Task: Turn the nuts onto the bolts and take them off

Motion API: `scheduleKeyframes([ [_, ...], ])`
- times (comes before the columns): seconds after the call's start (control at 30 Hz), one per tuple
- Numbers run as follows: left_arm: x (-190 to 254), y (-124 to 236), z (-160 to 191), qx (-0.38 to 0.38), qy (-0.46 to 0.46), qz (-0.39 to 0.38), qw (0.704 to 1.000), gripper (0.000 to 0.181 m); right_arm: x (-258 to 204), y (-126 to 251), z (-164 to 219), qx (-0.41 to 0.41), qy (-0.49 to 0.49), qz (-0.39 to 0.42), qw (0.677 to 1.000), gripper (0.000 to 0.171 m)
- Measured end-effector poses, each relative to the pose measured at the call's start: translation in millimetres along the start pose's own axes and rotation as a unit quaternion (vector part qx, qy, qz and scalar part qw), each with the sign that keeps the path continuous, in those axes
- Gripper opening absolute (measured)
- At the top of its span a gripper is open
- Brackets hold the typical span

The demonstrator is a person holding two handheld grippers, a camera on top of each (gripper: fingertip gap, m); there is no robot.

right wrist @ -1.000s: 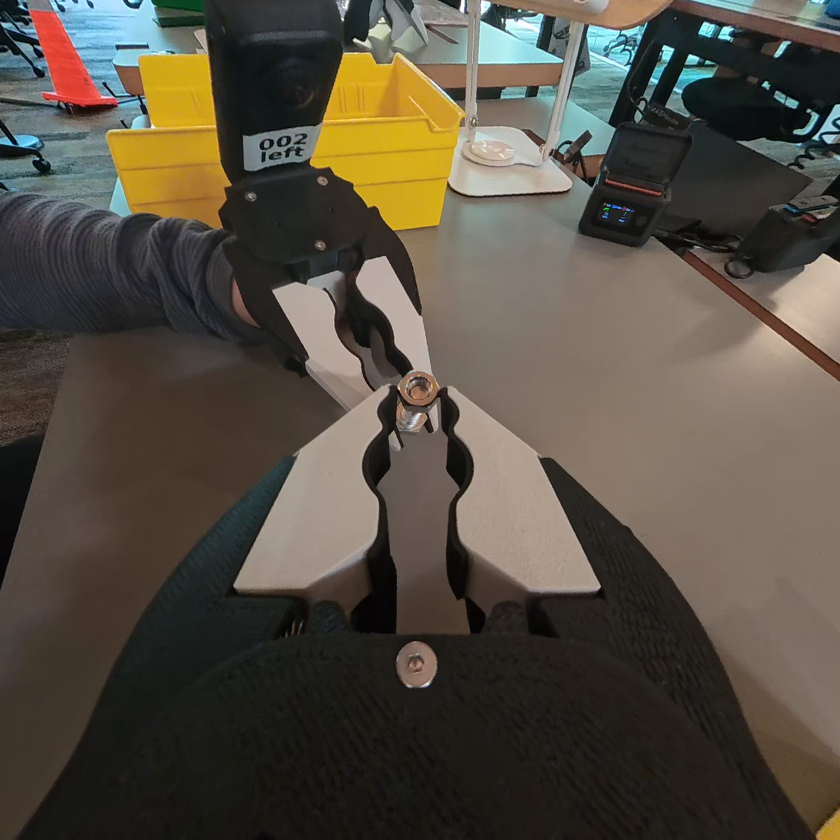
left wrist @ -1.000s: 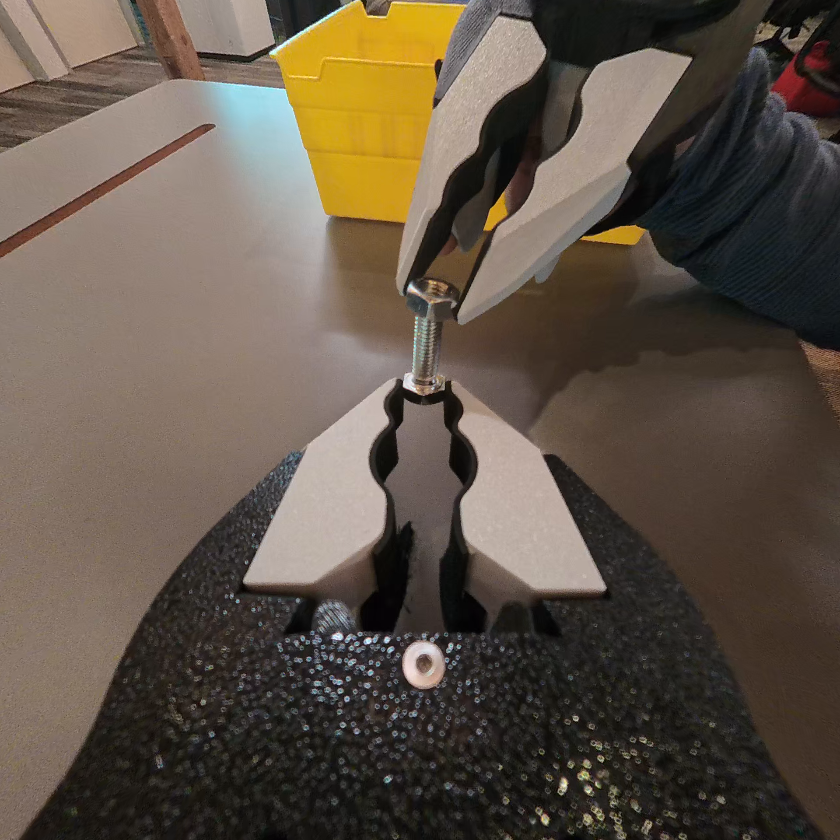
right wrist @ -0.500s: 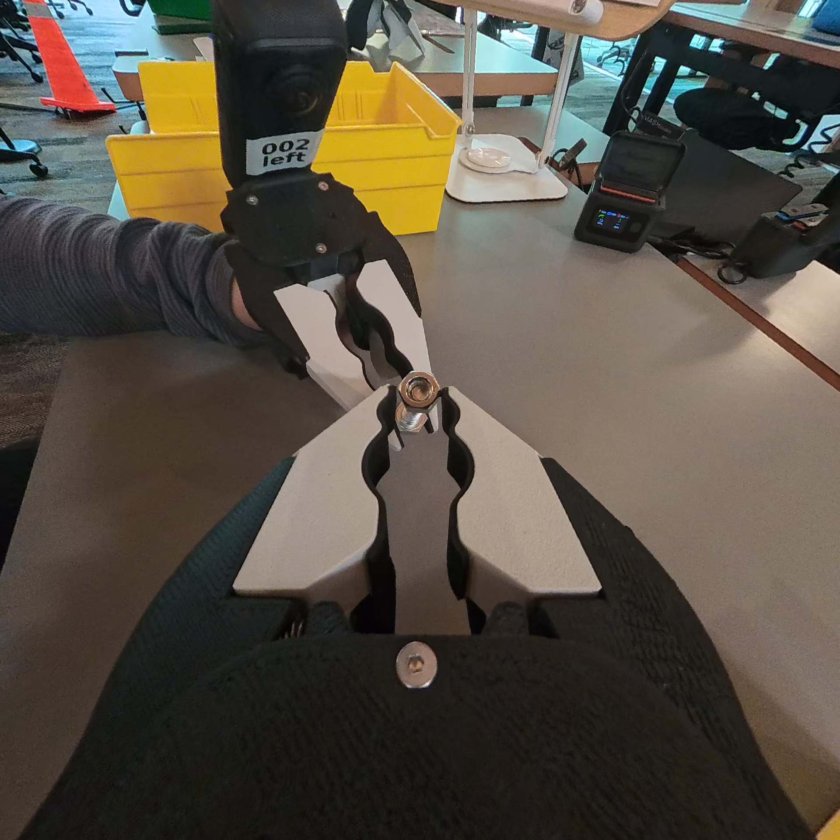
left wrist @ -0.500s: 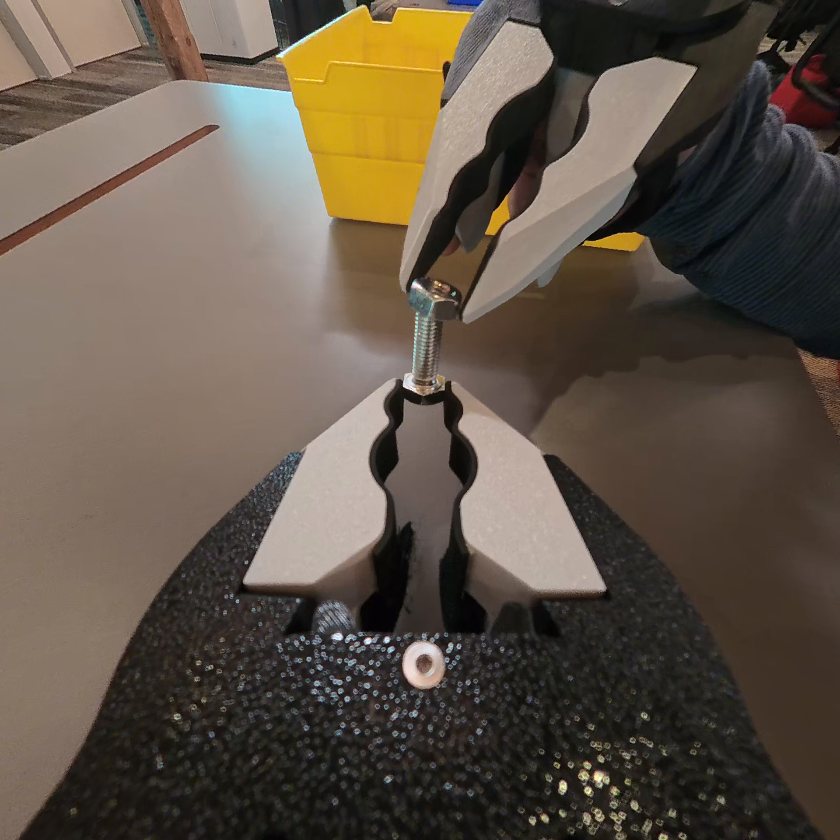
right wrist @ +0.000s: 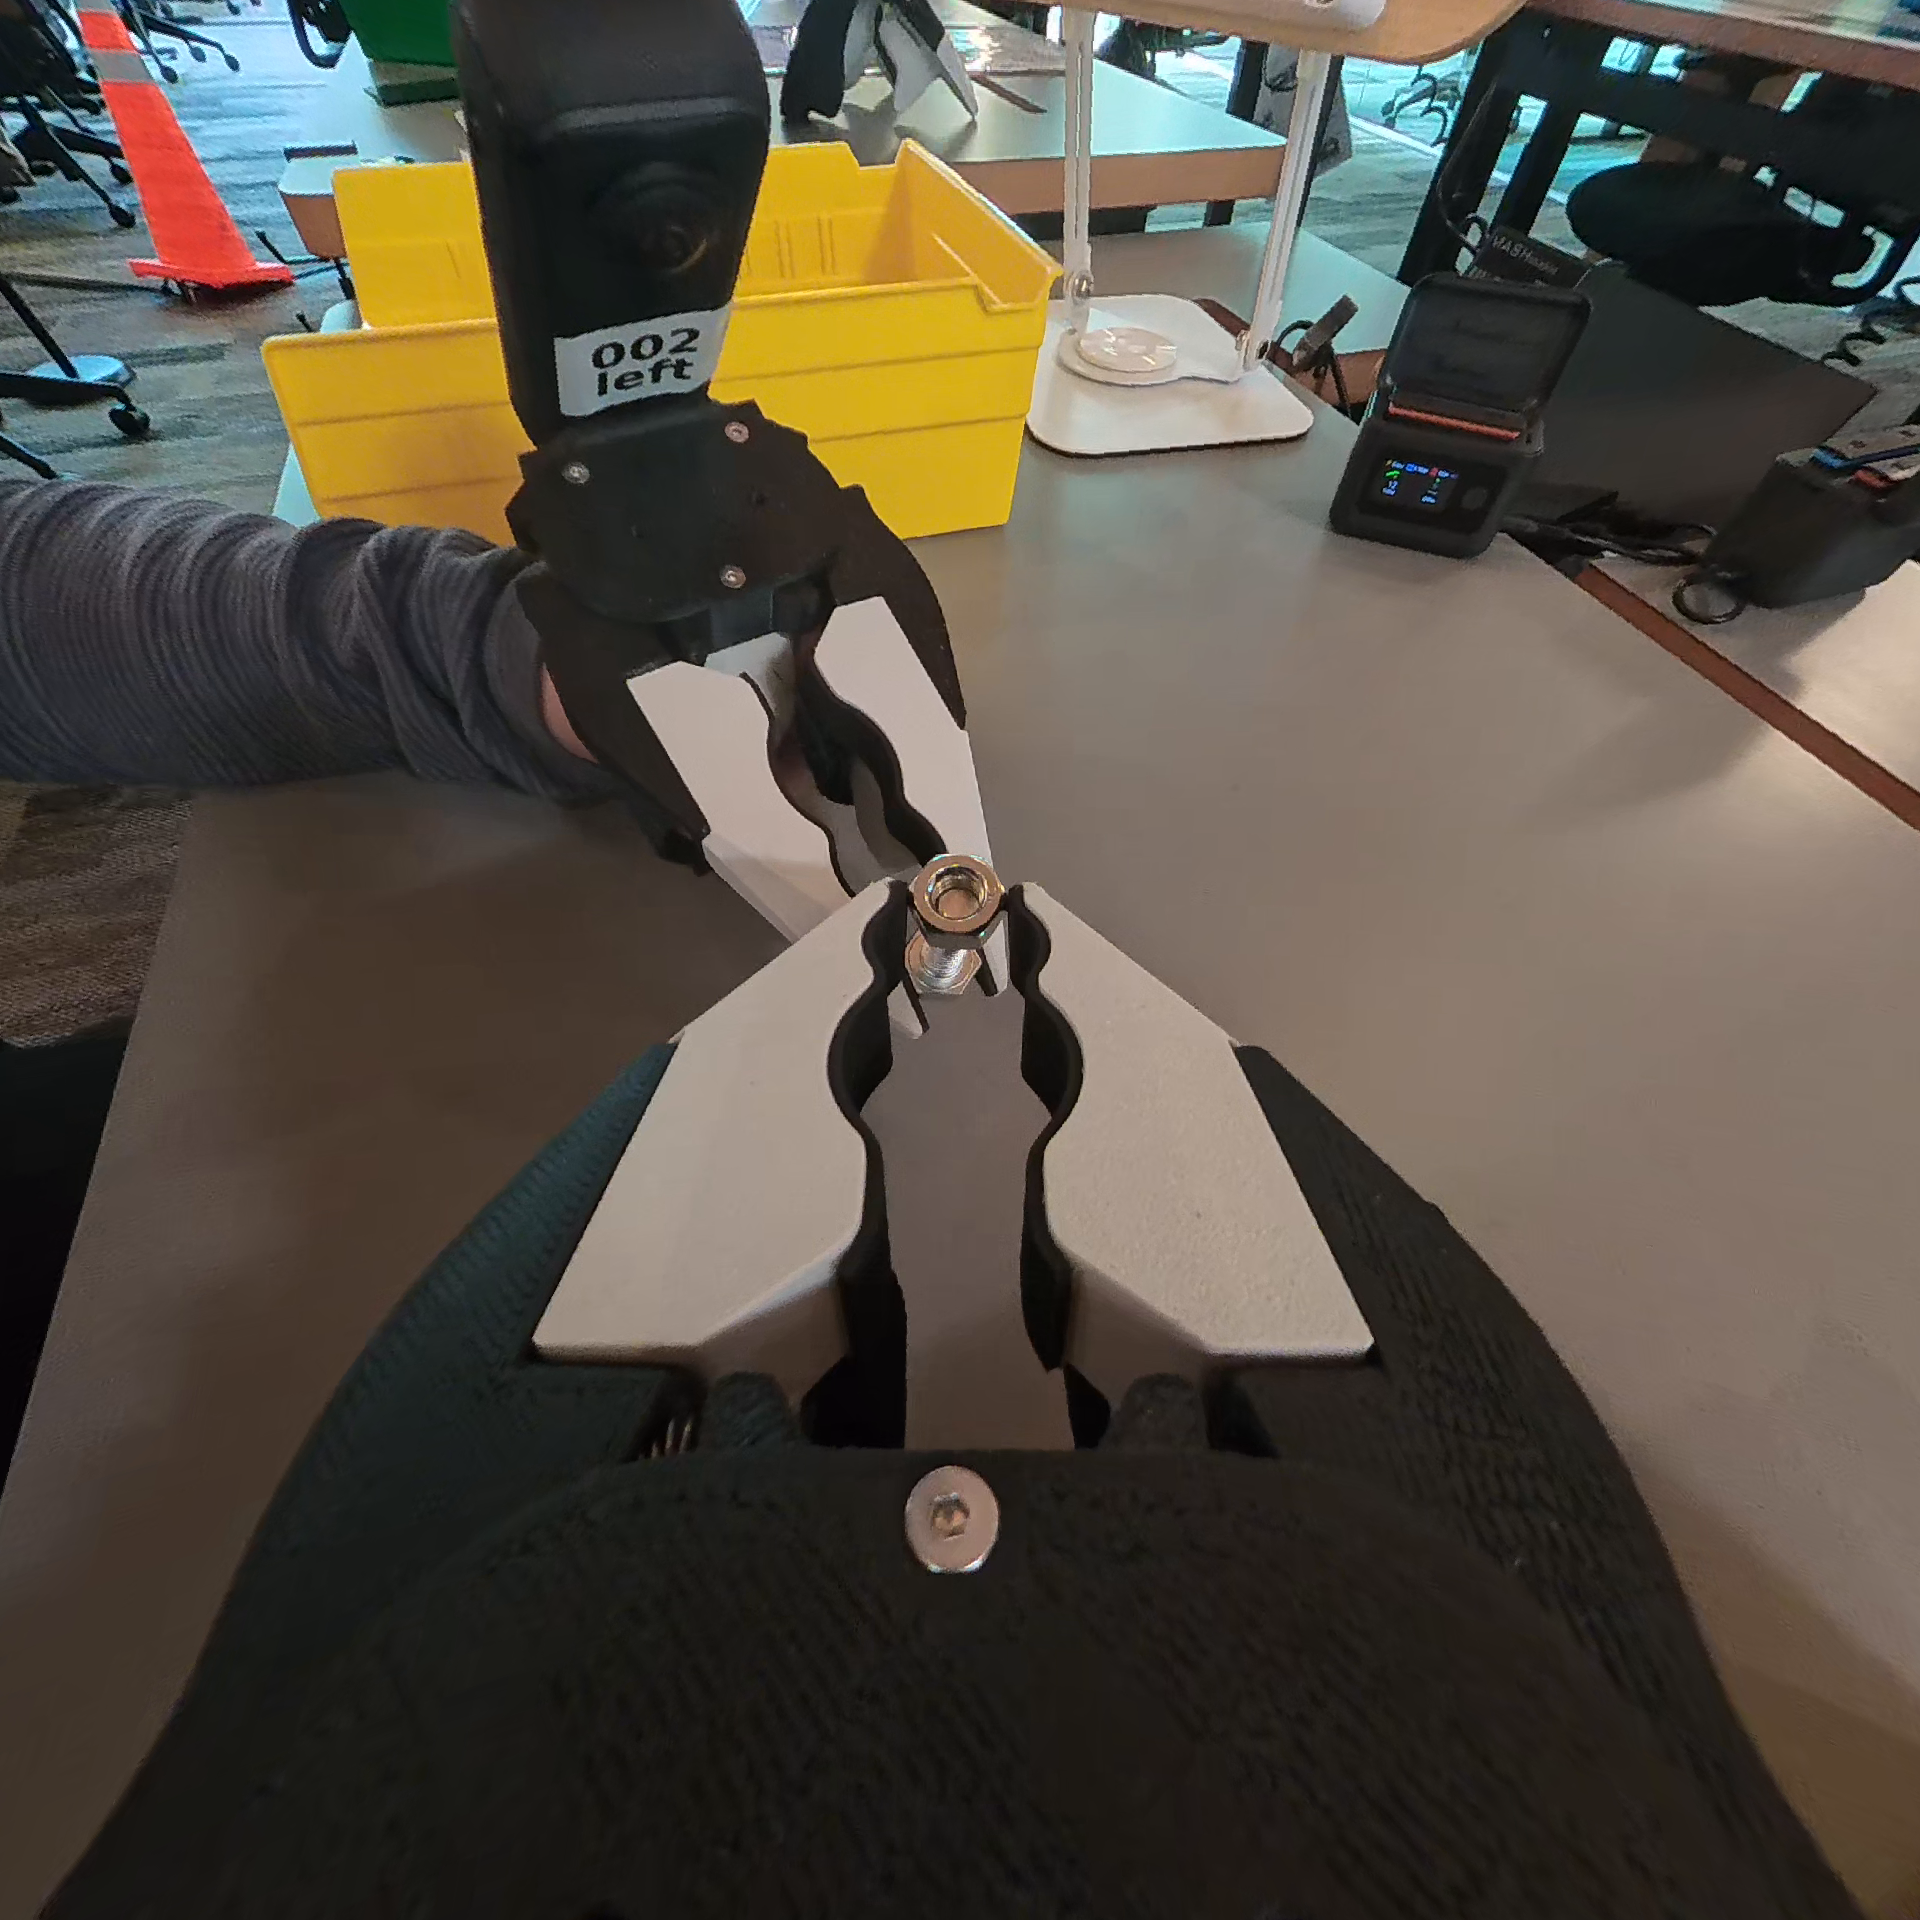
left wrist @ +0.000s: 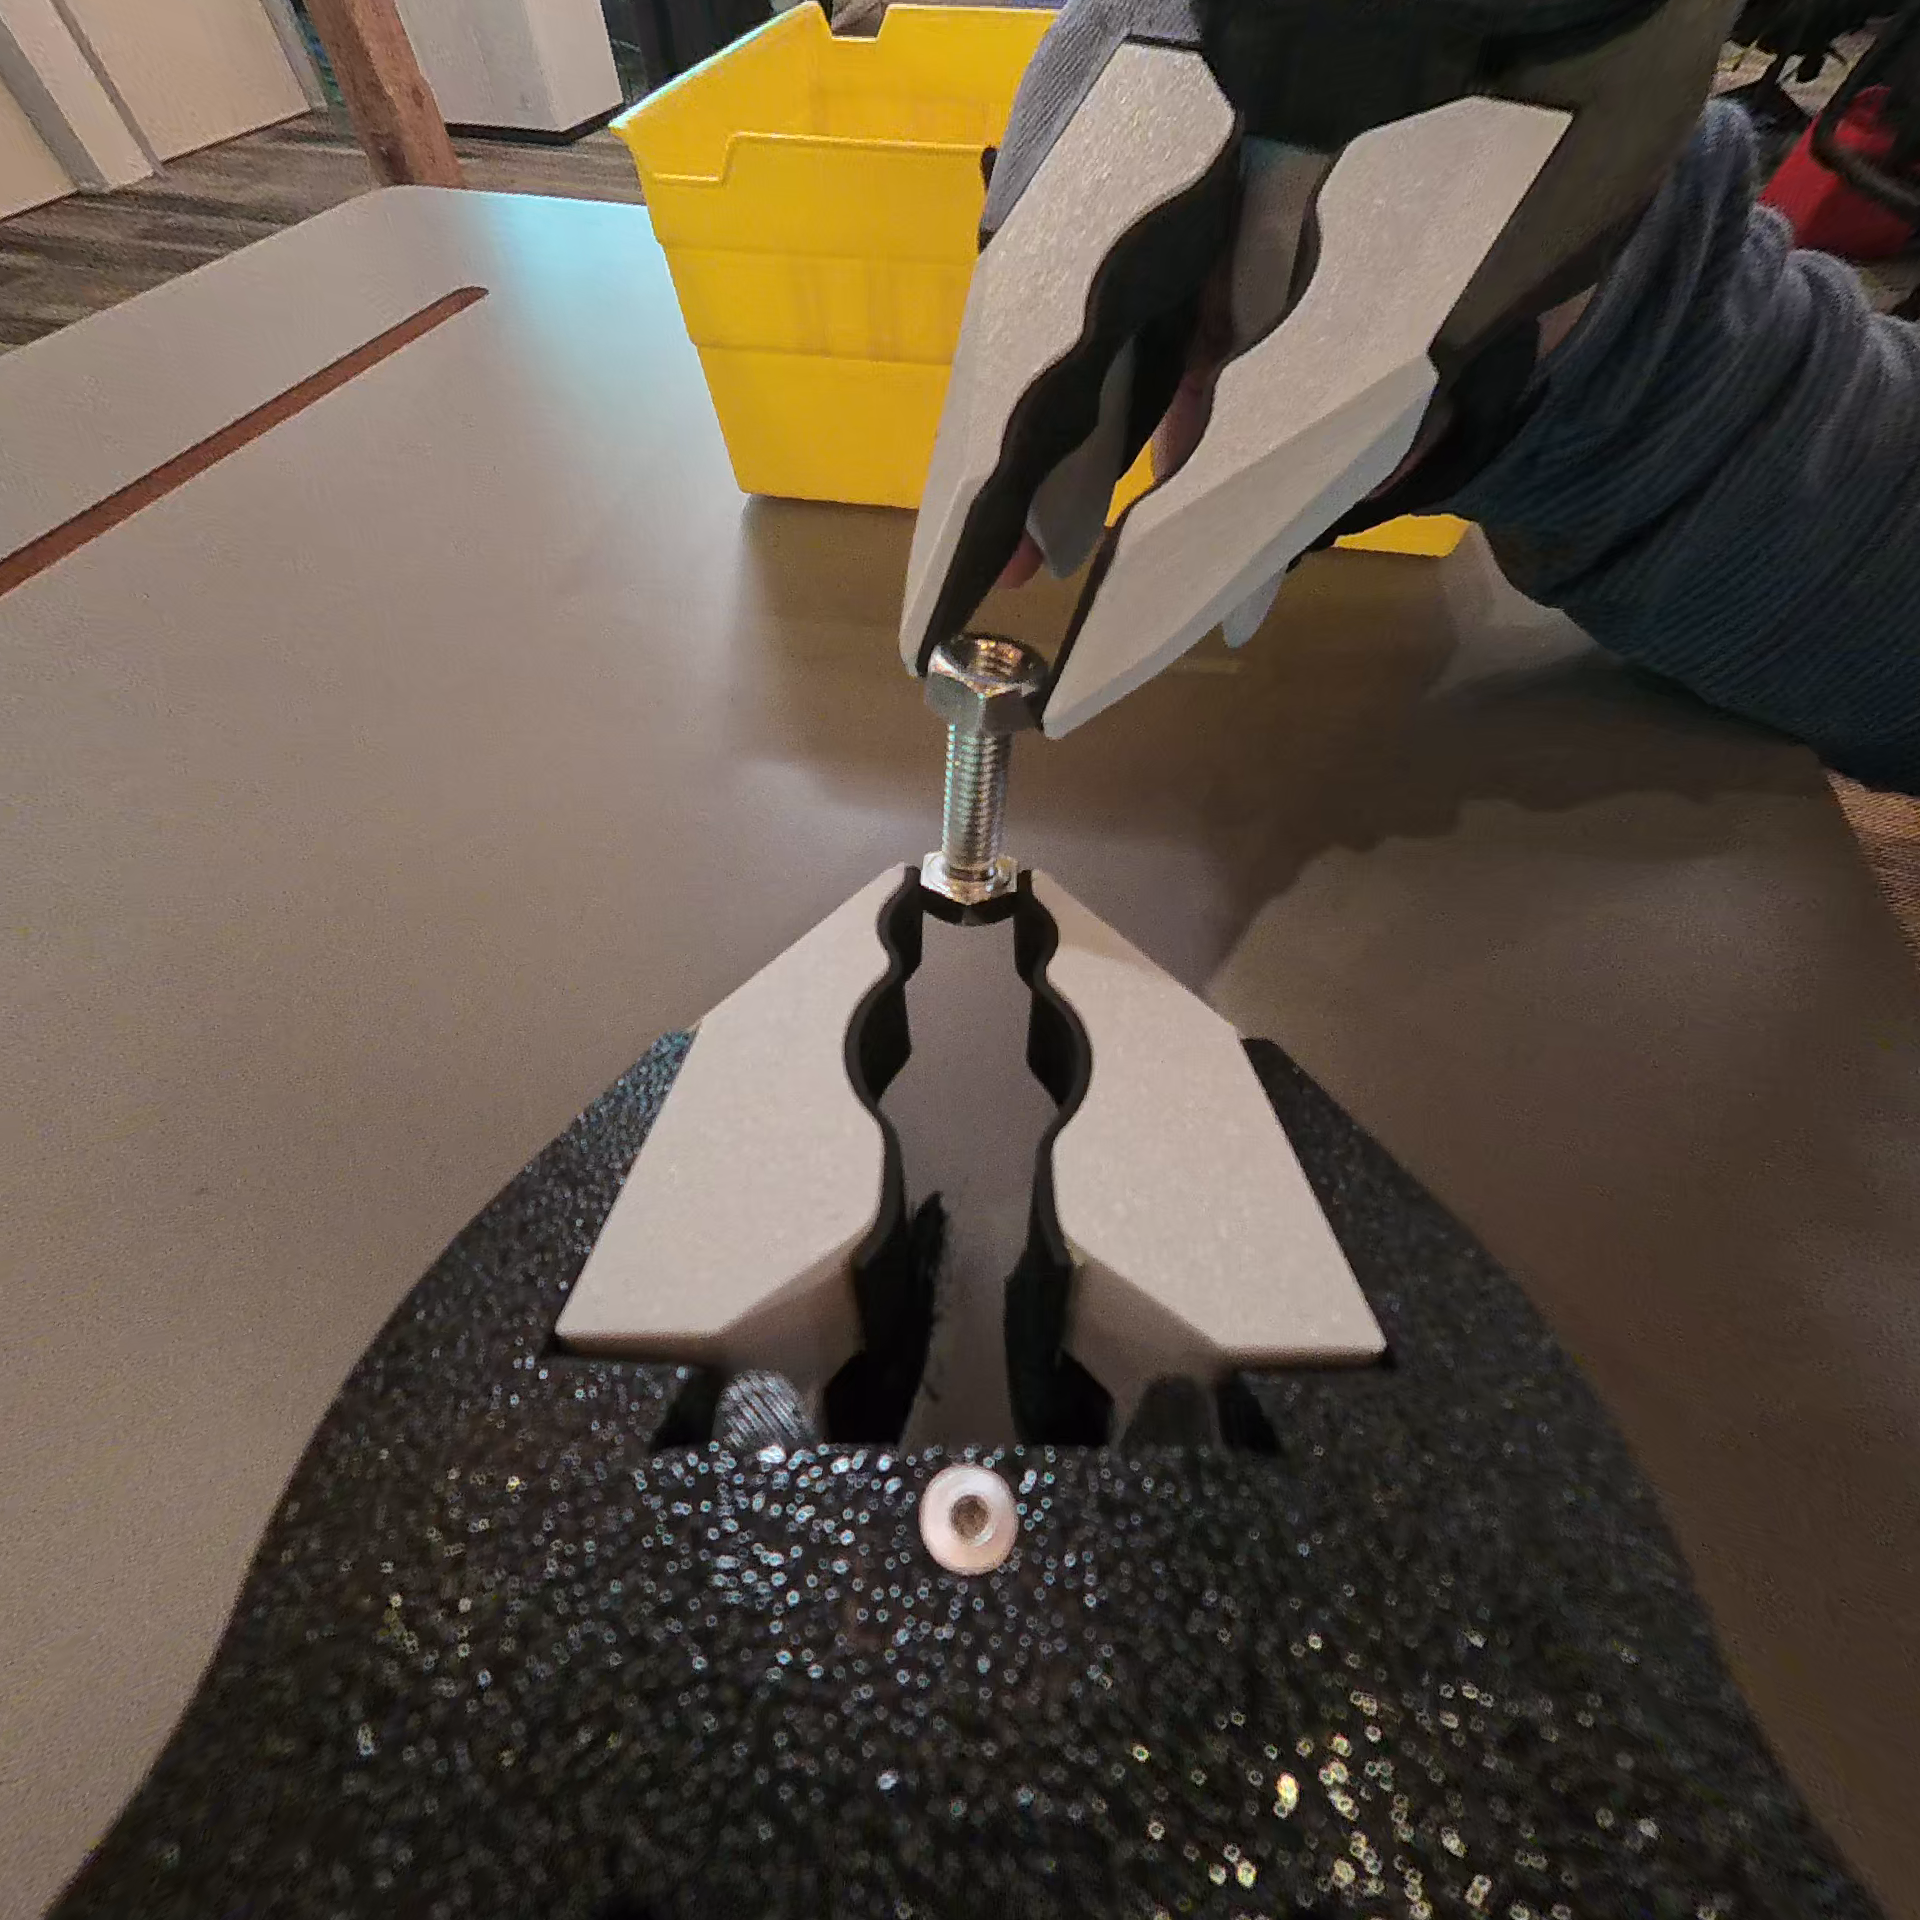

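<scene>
Pinching the bolt [left wrist: 971,805] head in my left tongs [left wrist: 968,896] and the nut [left wrist: 985,681] at its tip in my right [right wrist: 951,914], above mid-table [left wrist: 416,831]; a tilted twist could cross-thread or drop it.

A plain grey worktop [right wrist: 1351,831] carries a yellow bin [right wrist: 883,395] at twelve o'clock, a white lamp base [right wrist: 1164,405] at one o'clock beside it, and a small black device [right wrist: 1455,457] at two o'clock.
</scene>
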State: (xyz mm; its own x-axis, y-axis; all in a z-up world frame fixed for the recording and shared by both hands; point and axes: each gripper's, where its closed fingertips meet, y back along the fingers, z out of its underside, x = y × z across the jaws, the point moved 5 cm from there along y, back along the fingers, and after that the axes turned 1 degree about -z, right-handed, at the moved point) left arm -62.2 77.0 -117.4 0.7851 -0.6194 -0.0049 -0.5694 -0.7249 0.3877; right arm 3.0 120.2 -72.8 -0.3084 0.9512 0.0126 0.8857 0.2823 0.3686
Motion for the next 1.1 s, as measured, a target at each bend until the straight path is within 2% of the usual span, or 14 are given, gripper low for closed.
scheduleKeyframes([
  [0.73,-1,1,0,0.003,0.008,0.004,1.0,0.015,-1,0,-2,0.009,0.002,0.0,1.0,0.02],
  [0.8,-1,1,0,0.004,0.01,0.004,1.0,0.015,-1,0,-3,0.015,0.003,-0.001,1.0,0.022],
  [0.93,-4,5,-6,0.038,0.034,0.003,0.999,0.015,2,3,-13,0.07,0.015,0.017,0.997,0.041],
  [1.1,-12,11,-8,0.061,0.077,0.002,0.995,0.015,8,2,-12,0.095,0.0,0.026,0.995,0.042],
])
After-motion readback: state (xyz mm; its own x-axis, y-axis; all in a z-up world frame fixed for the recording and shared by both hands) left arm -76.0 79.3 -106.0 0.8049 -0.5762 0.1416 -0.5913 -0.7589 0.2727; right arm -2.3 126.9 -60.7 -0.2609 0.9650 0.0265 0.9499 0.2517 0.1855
